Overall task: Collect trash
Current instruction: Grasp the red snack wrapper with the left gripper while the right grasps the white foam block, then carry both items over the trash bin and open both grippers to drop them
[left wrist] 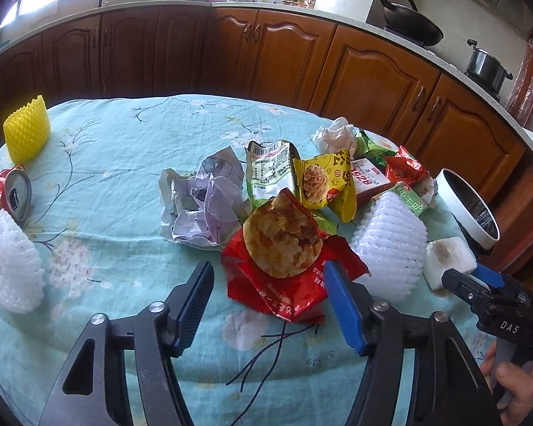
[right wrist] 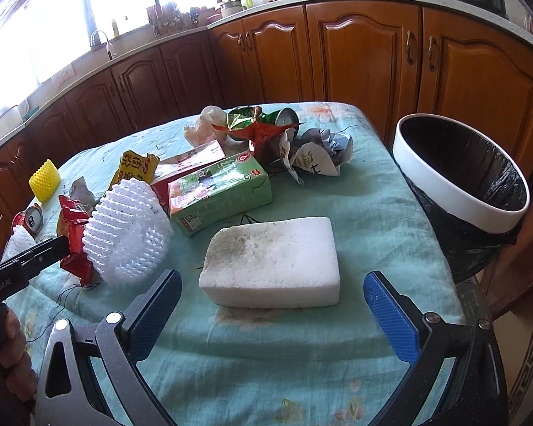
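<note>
Trash lies scattered on a table with a light-blue flowered cloth (left wrist: 124,131). My left gripper (left wrist: 268,275) is open, its jaws on either side of a red snack bag (left wrist: 284,266) with a chips picture. My right gripper (right wrist: 272,289) is open, its jaws on either side of a white foam block (right wrist: 272,261), which also shows in the left wrist view (left wrist: 447,259). A white bin with a black liner (right wrist: 458,191) stands past the table's right edge. A white foam net (right wrist: 128,230) and a green carton (right wrist: 220,191) lie left of the block.
Crumpled paper (left wrist: 206,206), green and yellow snack bags (left wrist: 323,181), a yellow foam net (left wrist: 26,131), a red can (left wrist: 16,191) and another white net (left wrist: 9,266) lie on the cloth. Wooden kitchen cabinets (left wrist: 266,56) stand behind the table.
</note>
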`<control>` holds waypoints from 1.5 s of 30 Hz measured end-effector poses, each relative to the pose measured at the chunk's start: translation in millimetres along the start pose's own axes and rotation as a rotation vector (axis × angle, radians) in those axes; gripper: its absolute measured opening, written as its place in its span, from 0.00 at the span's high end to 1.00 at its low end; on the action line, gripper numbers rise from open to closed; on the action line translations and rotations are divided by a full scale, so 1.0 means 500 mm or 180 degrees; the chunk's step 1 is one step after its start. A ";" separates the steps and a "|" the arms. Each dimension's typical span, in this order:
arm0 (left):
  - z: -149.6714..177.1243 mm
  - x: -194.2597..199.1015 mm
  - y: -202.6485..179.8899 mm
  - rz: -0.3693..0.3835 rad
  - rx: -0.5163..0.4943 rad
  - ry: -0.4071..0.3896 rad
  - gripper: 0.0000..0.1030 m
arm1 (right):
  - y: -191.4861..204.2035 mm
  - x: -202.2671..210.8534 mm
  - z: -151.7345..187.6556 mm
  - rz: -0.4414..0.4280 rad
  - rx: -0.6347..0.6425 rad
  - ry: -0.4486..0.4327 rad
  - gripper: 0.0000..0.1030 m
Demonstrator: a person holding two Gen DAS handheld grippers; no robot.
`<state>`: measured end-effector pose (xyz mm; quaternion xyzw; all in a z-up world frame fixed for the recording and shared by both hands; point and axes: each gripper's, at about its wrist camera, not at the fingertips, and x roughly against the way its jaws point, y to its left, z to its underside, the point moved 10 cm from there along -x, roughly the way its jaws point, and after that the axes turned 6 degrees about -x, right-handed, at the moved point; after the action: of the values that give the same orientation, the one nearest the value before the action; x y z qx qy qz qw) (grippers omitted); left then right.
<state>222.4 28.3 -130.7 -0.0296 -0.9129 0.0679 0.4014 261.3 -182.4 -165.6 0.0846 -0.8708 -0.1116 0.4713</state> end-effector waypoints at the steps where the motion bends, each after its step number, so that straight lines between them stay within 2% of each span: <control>1: -0.001 -0.005 -0.002 0.0041 0.0018 0.0004 0.47 | -0.001 -0.007 0.001 0.0006 0.0004 0.0047 0.02; 3: -0.007 -0.008 -0.006 0.0043 0.0000 -0.0031 0.57 | -0.001 -0.014 0.006 -0.0002 0.0004 0.0123 0.04; 5: -0.006 -0.004 -0.007 0.0027 -0.0063 -0.0044 0.73 | -0.005 -0.016 0.009 -0.0003 -0.0018 0.0157 0.18; 6: -0.006 -0.001 -0.010 0.0029 -0.0084 -0.0055 0.78 | -0.006 -0.015 0.010 -0.0017 -0.0045 0.0160 0.21; 8: -0.004 0.011 -0.013 0.0036 -0.0113 -0.0091 0.87 | -0.010 -0.005 0.009 -0.0044 -0.0086 0.0121 0.21; 13: -0.008 0.065 -0.019 0.0130 -0.0072 -0.0252 0.88 | -0.011 0.040 -0.001 -0.0131 -0.0132 -0.0042 0.22; 16: -0.017 0.098 -0.040 0.0274 -0.0043 -0.0343 0.88 | -0.017 0.068 -0.009 -0.0171 -0.0158 -0.0130 0.22; 24: -0.038 0.121 -0.156 0.0576 -0.0368 -0.0370 0.88 | -0.074 0.103 -0.037 -0.0139 -0.0298 -0.0254 0.22; 29: -0.048 0.076 -0.228 0.0698 -0.0579 -0.0252 0.88 | -0.128 0.117 -0.048 -0.0078 -0.0396 -0.0302 0.22; 33: -0.061 0.010 -0.264 0.0697 -0.0718 -0.0138 0.88 | -0.182 0.125 -0.061 -0.0038 -0.0497 -0.0328 0.22; 35: -0.071 -0.020 -0.281 0.0676 -0.0780 -0.0109 0.88 | -0.210 0.126 -0.067 -0.0017 -0.0536 -0.0319 0.22; 45: -0.144 -0.127 -0.407 0.0873 -0.1022 0.0030 0.88 | -0.340 0.126 -0.120 0.0192 -0.0647 -0.0344 0.21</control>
<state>318.5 -172.4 -98.5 -0.2175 -0.8976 -0.0246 0.3827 284.6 -368.7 -129.8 0.0040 -0.8813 -0.1894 0.4329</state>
